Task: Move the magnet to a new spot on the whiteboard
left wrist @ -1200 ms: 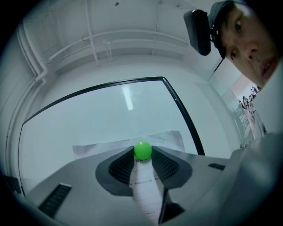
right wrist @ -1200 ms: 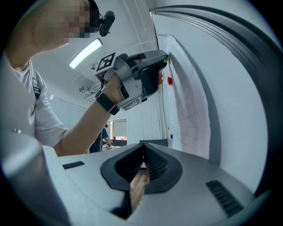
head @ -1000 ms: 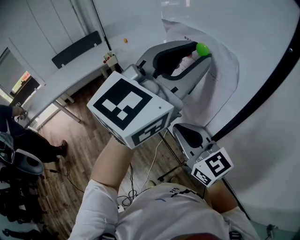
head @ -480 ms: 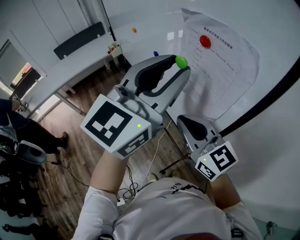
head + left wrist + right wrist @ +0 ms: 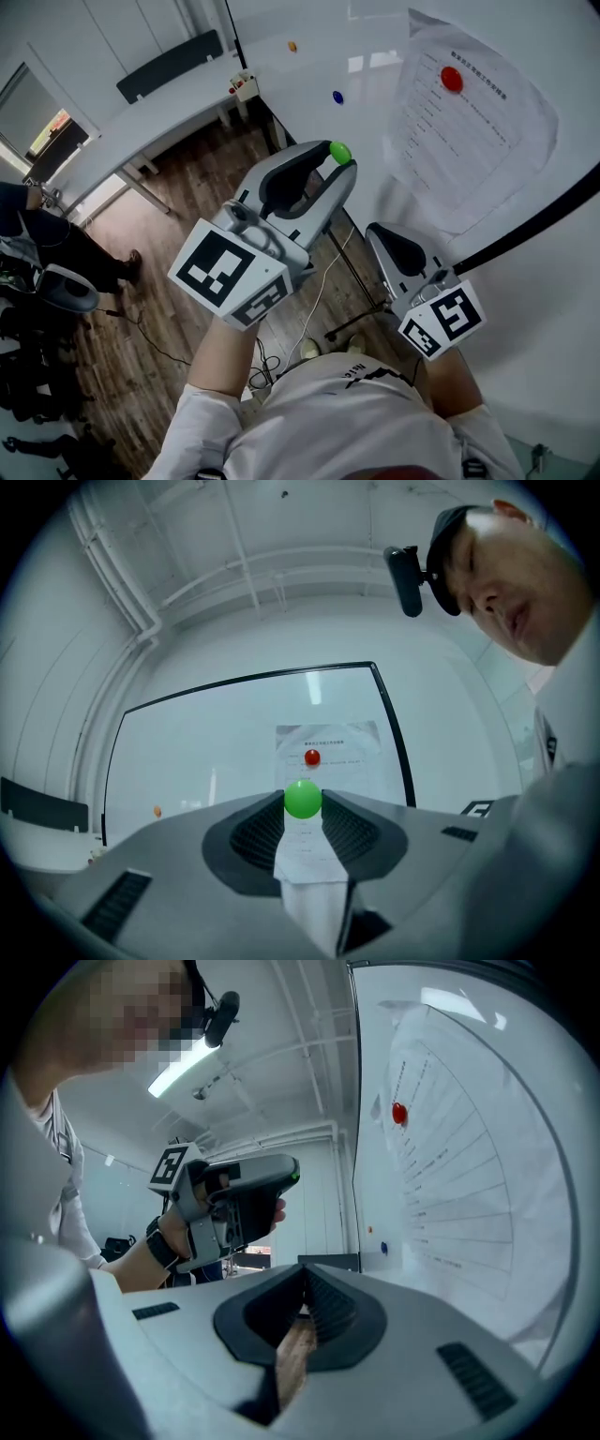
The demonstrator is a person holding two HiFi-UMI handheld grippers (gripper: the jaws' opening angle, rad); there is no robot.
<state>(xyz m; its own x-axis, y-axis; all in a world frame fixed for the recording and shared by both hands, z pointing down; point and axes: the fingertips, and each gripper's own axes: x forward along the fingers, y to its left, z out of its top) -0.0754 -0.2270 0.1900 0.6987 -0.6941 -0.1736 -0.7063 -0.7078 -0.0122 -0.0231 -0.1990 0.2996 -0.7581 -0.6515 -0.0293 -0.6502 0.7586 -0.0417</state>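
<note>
A green round magnet (image 5: 339, 151) is pinched between the tips of my left gripper (image 5: 336, 164), held in the air off the whiteboard (image 5: 309, 70). In the left gripper view the green magnet (image 5: 303, 799) sits between the pads, in front of a printed sheet (image 5: 337, 742) pinned by a red magnet (image 5: 312, 757). The sheet (image 5: 469, 131) and red magnet (image 5: 452, 79) lie up and right of the left gripper. My right gripper (image 5: 379, 233) hangs low near the board, its jaws together with nothing in them (image 5: 305, 1274).
A blue magnet (image 5: 337, 97) and an orange magnet (image 5: 292, 45) stick to the board left of the sheet. A white desk (image 5: 141, 141) stands at the left, a person (image 5: 47, 253) beyond it. Cables (image 5: 314, 309) trail over the wooden floor below the board.
My left gripper has drawn back from the printed sheet with the green magnet, down and to the left. The red magnet on the sheet has come into view. The right gripper has shifted only slightly.
</note>
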